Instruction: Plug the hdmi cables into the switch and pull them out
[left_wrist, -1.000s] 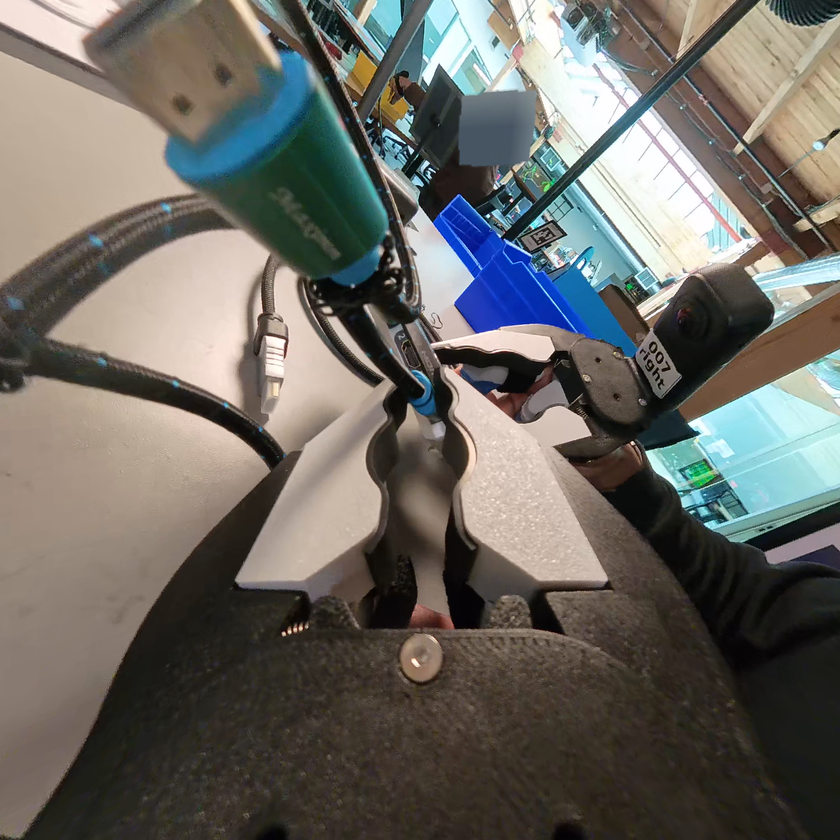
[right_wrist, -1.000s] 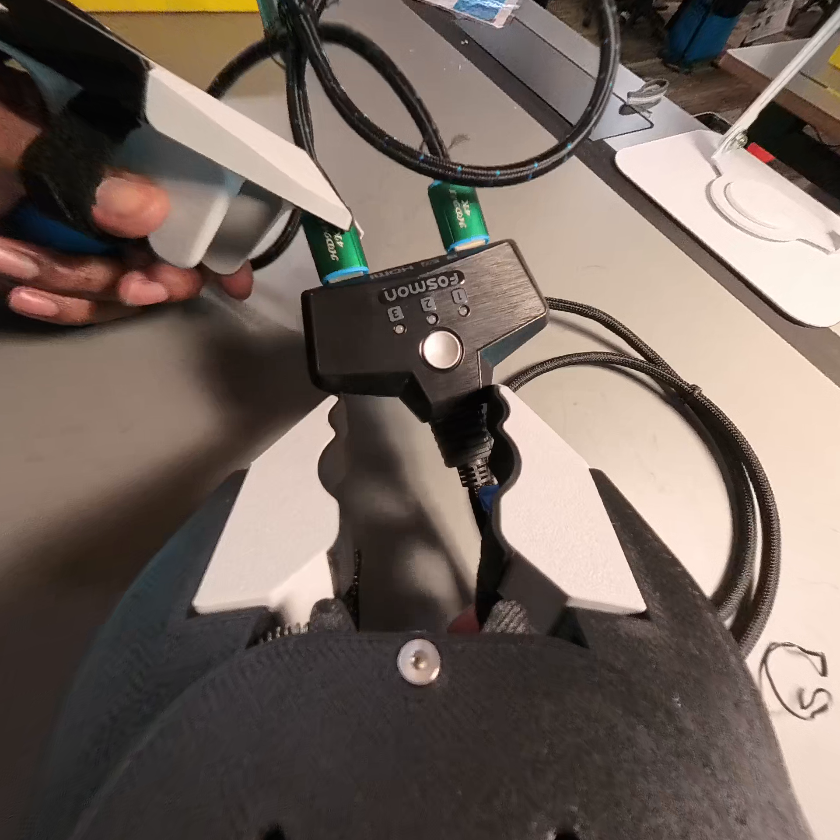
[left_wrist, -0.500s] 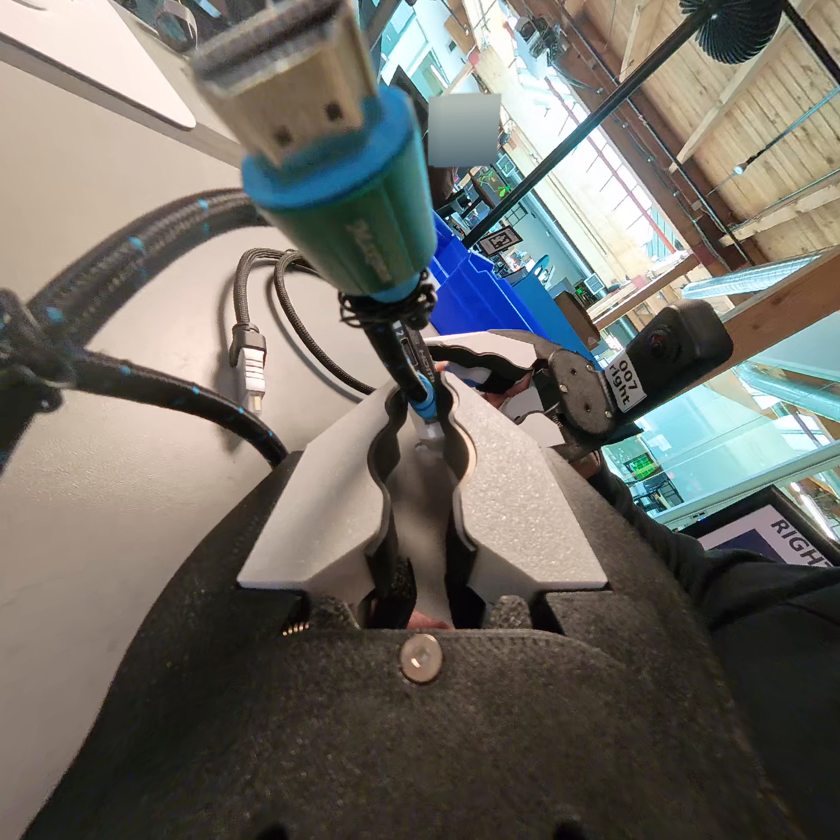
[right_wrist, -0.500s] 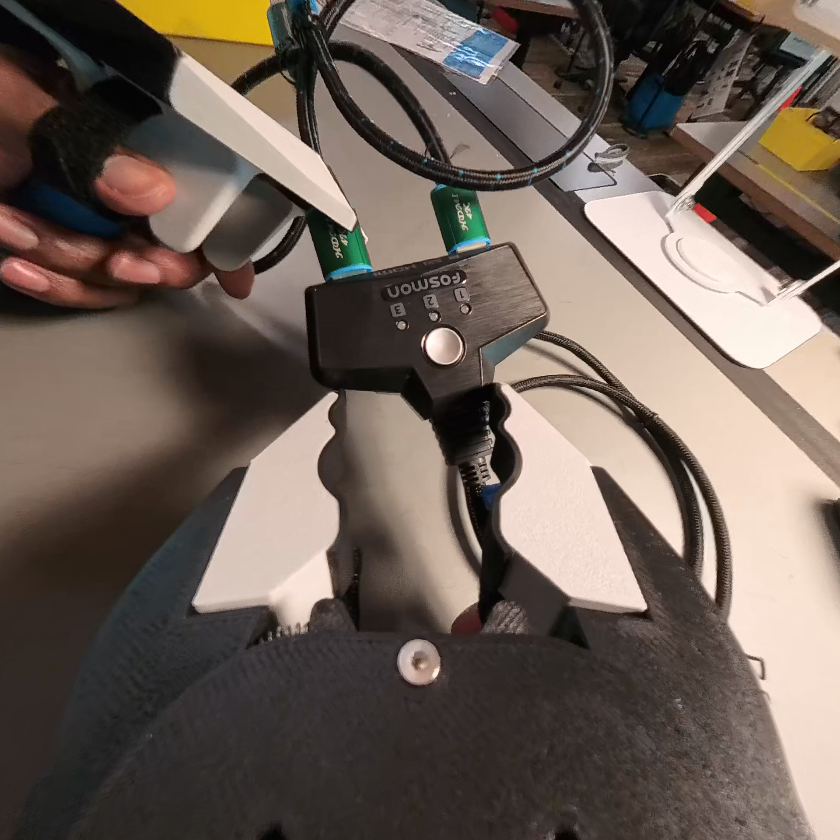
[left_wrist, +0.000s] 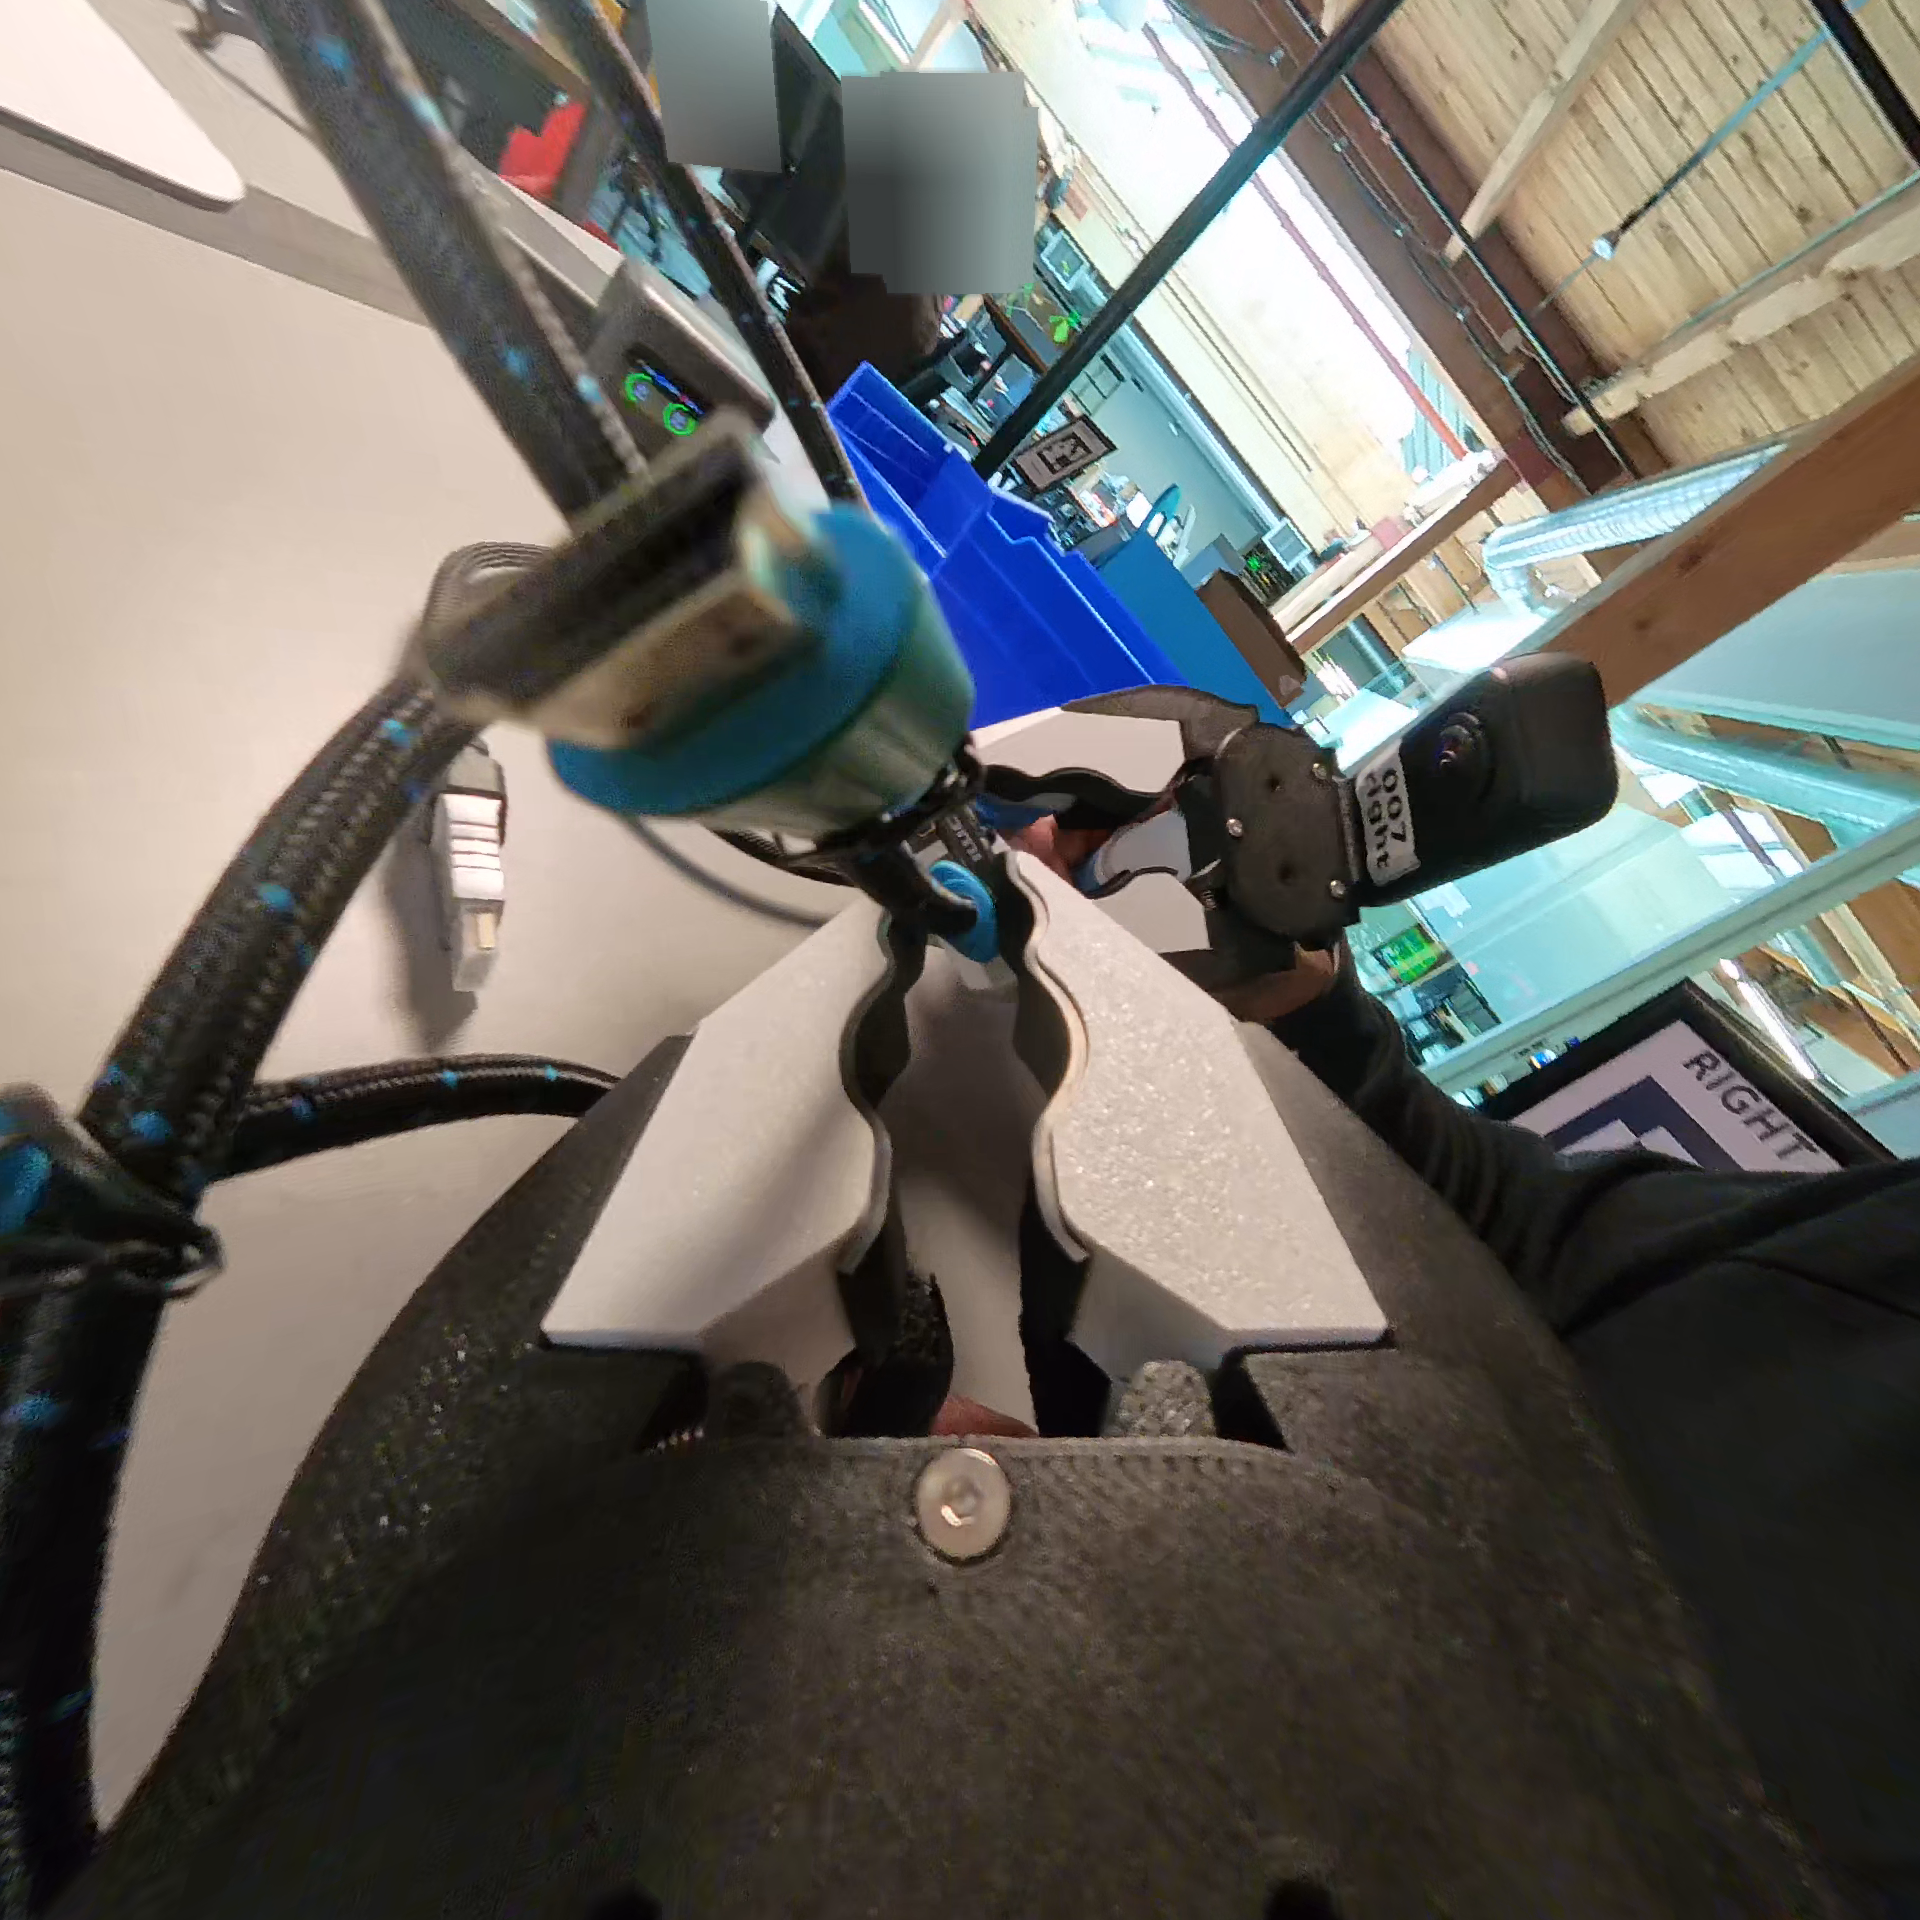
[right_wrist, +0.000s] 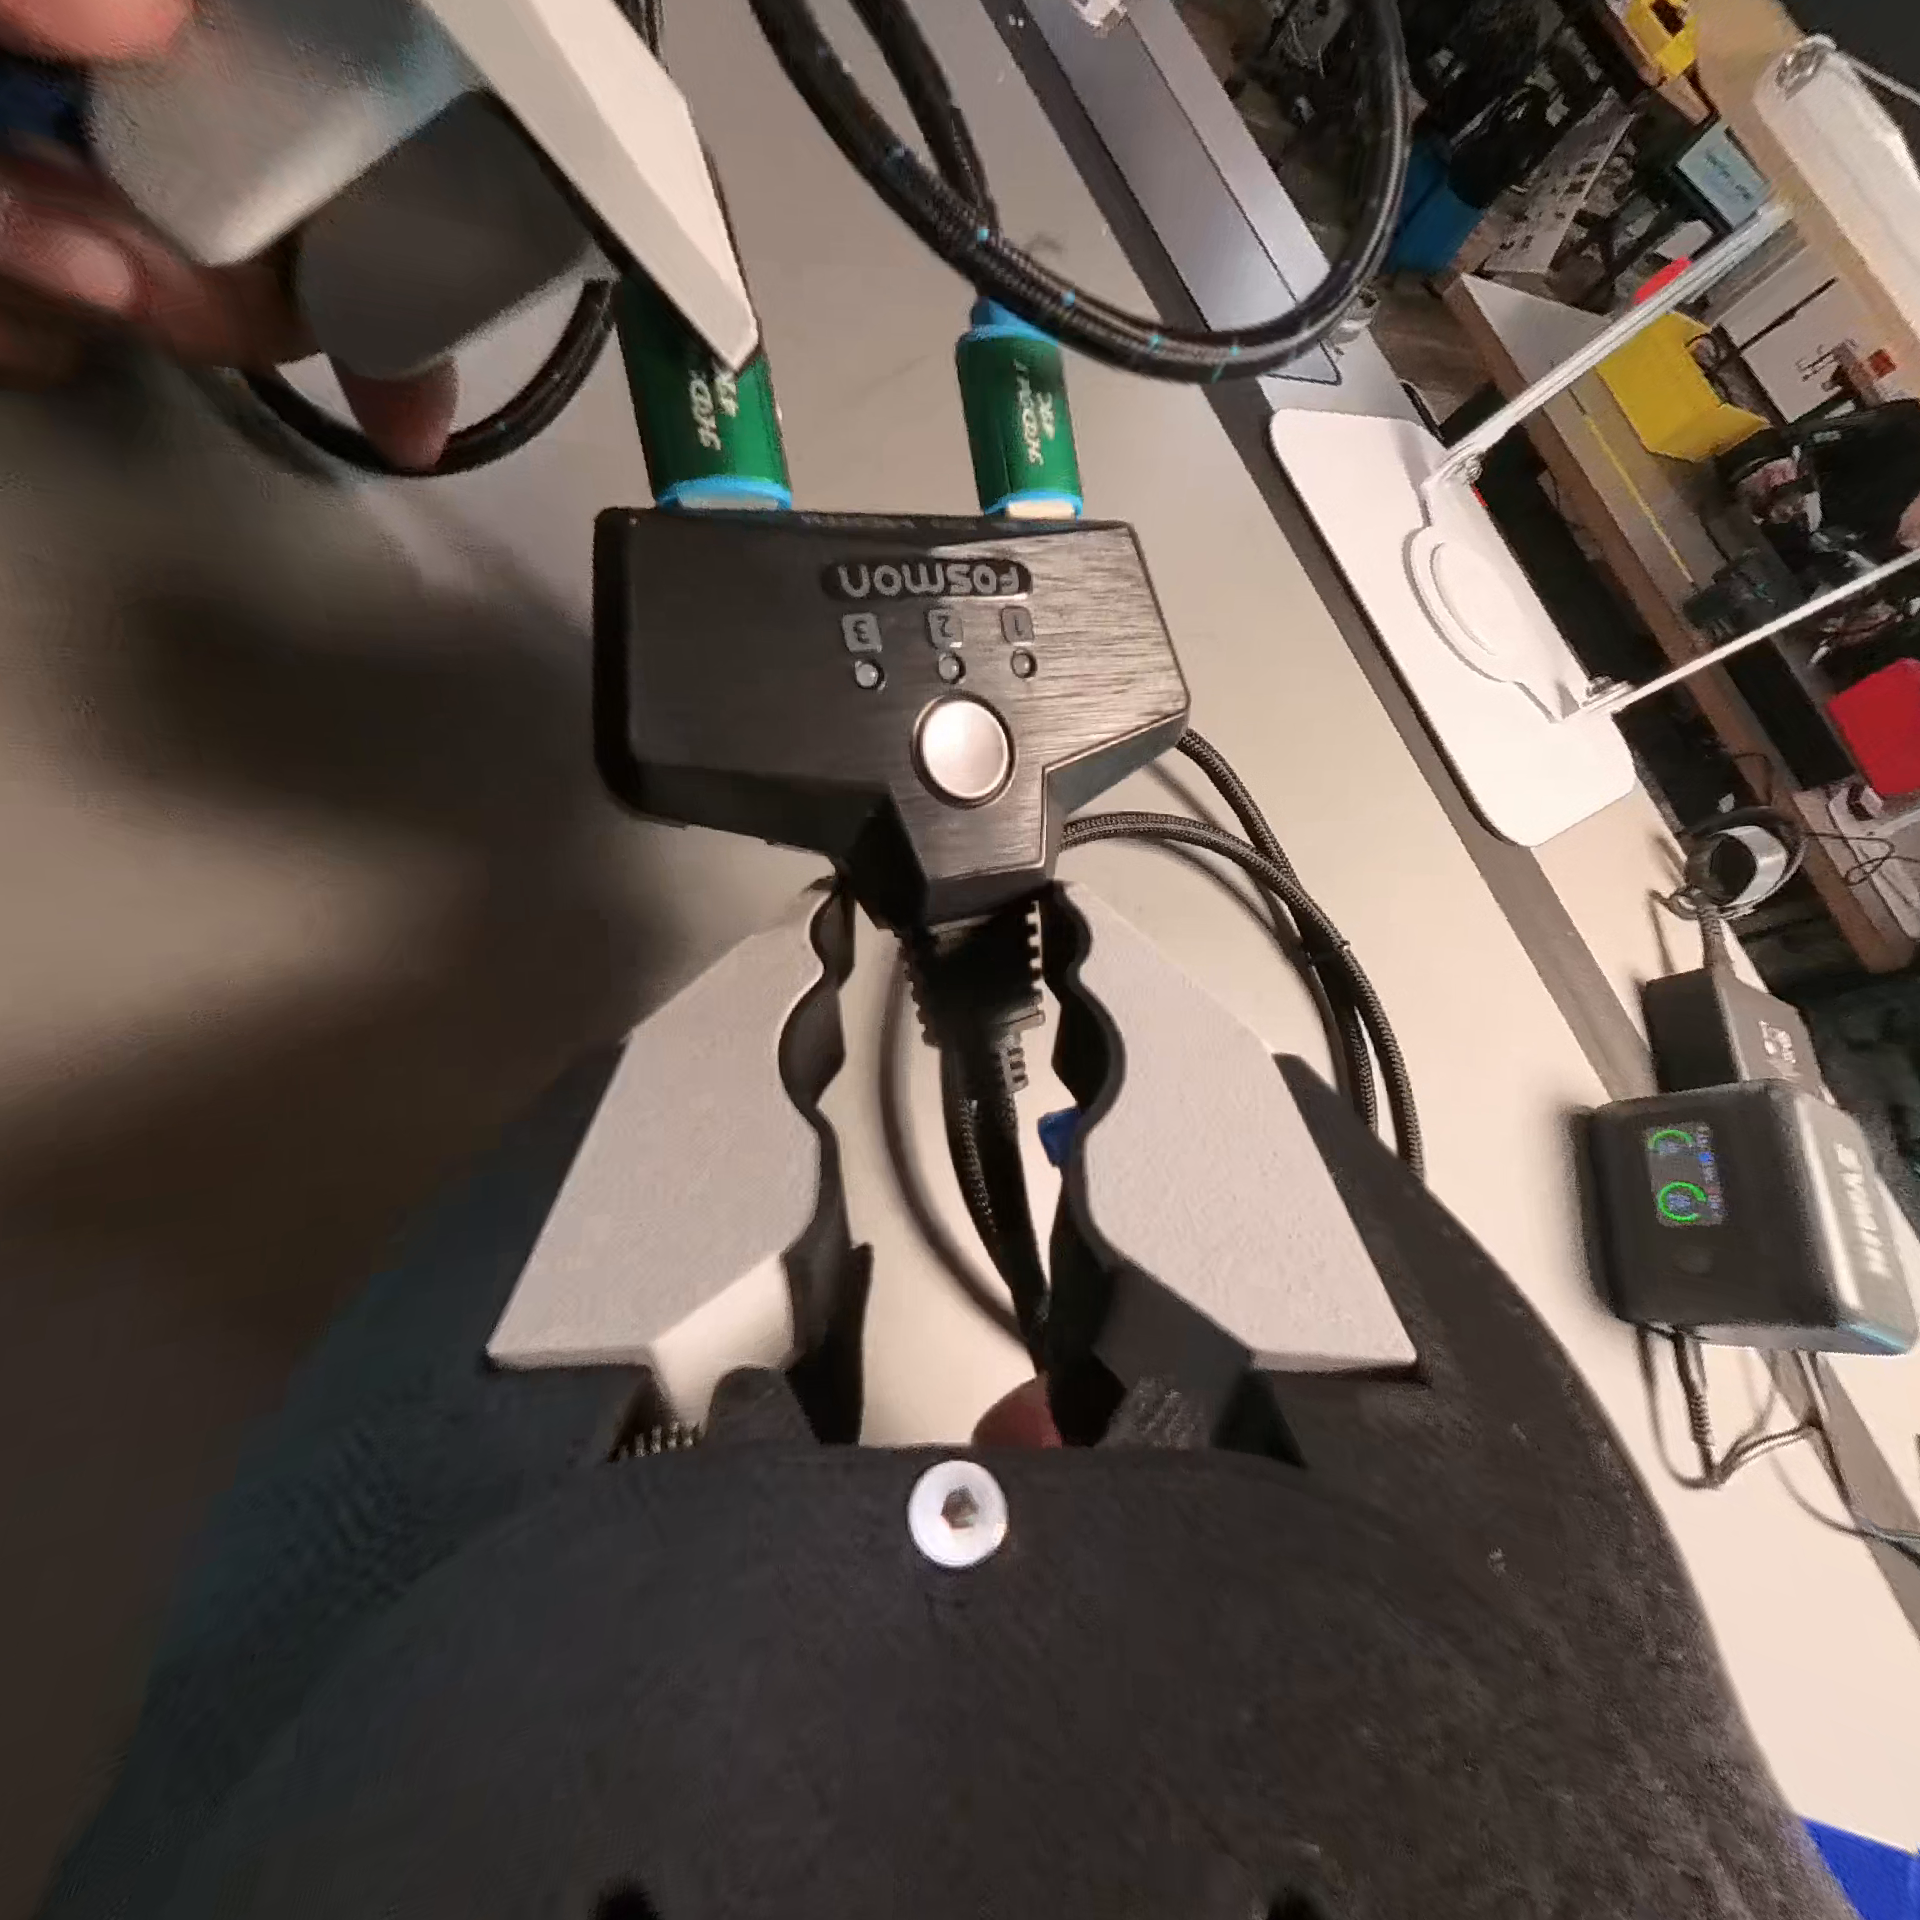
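Observation:
The black HDMI switch (right_wrist: 894, 686) lies on the grey table (right_wrist: 1299, 914), with two green HDMI plugs in its far side. My right gripper (right_wrist: 951, 925) is shut on the switch's narrow neck and ribbed cable tail. My left gripper (left_wrist: 951, 899) is shut on the blue rear collar of the left green plug (right_wrist: 712, 426). It shows in the right wrist view as white fingers (right_wrist: 644, 197) over that plug. The right green plug (right_wrist: 1023, 436) sits free of both grippers. A loose green plug (left_wrist: 727, 644) on a braided cable hangs blurred close to the left camera.
A grey-white plug (left_wrist: 473, 873) lies on the table to the left. Blue bins (left_wrist: 987, 582) stand behind. A black power unit with a lit display (right_wrist: 1745, 1216) and a white lamp base (right_wrist: 1455, 623) sit to the right. Braided cables (right_wrist: 1143, 332) loop above the switch. The gap from one gripper's tips to the other's is roughly 8 centimetres.
My right gripper's jaws have closed in on the switch's neck. The loose green plug has swung down in front of the left camera. The left gripper stays shut on its plug.

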